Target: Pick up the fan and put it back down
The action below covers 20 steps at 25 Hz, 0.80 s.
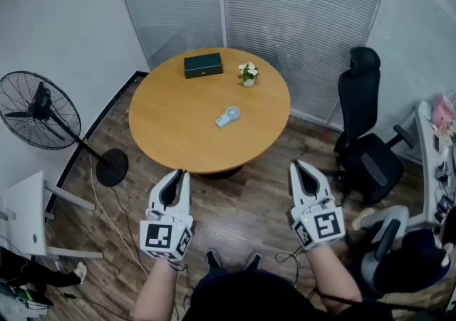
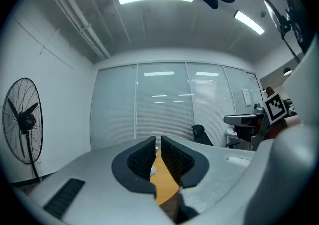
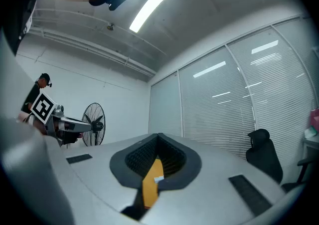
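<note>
A small pale-blue hand fan (image 1: 228, 117) lies flat near the middle of the round wooden table (image 1: 171, 134). Both grippers hang over the floor in front of the table's near edge, well short of the fan. My left gripper (image 1: 182, 173) points at the table with only a narrow slit between its jaws and nothing in it (image 2: 158, 139). My right gripper (image 1: 295, 164) is shut and empty (image 3: 159, 135). In the right gripper view, a pale speck that may be the fan (image 3: 159, 178) shows below the closed tips.
A tall black standing fan (image 1: 39, 109) stands on the floor left of the table. On the table's far side are a dark green box (image 1: 203, 65) and a small flower pot (image 1: 248, 74). A black office chair (image 1: 363, 141) stands at the right, a white seat (image 1: 25, 213) at the left.
</note>
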Each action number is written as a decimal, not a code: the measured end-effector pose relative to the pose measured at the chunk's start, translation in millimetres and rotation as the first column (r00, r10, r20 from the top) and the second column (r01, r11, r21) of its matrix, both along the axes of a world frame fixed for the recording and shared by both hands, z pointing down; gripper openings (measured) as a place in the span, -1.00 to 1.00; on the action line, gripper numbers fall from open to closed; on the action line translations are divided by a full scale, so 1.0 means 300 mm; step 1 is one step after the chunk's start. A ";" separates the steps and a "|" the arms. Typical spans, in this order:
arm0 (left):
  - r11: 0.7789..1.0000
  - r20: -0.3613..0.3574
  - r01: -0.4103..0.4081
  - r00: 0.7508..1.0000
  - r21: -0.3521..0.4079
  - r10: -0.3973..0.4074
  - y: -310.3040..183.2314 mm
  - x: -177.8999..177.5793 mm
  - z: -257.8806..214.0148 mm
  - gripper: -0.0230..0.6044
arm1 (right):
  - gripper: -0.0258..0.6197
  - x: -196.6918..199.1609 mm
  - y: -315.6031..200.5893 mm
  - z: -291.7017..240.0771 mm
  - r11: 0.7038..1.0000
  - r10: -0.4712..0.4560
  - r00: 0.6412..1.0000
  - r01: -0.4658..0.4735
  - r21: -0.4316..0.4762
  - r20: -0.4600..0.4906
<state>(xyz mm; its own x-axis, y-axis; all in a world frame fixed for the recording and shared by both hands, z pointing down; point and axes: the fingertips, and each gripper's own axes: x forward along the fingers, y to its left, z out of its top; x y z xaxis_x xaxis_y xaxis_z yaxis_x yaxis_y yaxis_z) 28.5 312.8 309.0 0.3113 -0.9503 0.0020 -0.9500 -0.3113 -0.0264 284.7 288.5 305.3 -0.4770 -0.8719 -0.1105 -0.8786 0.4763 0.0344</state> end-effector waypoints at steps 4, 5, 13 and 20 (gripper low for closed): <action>1.000 -0.001 0.007 1.000 0.005 -0.007 0.030 0.038 -0.017 -0.81 | -0.92 0.034 0.022 -0.018 1.000 -0.012 1.000 0.012 0.008 0.001; 1.000 0.000 0.009 1.000 0.007 -0.009 0.038 0.045 -0.019 -0.82 | -0.92 0.039 0.027 -0.019 1.000 -0.016 1.000 0.016 0.010 0.001; 0.999 0.016 0.049 0.999 -0.009 -0.048 0.078 0.051 0.003 -0.82 | -0.91 0.070 0.012 0.000 0.999 -0.040 0.998 0.040 0.003 0.038; 0.995 0.021 0.094 0.995 -0.020 -0.093 0.007 -0.012 0.039 -0.12 | -0.44 0.052 -0.086 0.078 0.997 -0.036 0.998 0.040 -0.066 0.060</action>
<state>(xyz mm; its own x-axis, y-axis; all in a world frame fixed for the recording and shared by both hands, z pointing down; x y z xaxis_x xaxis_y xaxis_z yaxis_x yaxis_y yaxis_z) 25.0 315.1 320.7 0.2208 -0.9749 0.0271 -0.9743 -0.2217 -0.0402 300.4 262.8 328.6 -0.5046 -0.8596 -0.0811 -0.8593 0.5091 -0.0496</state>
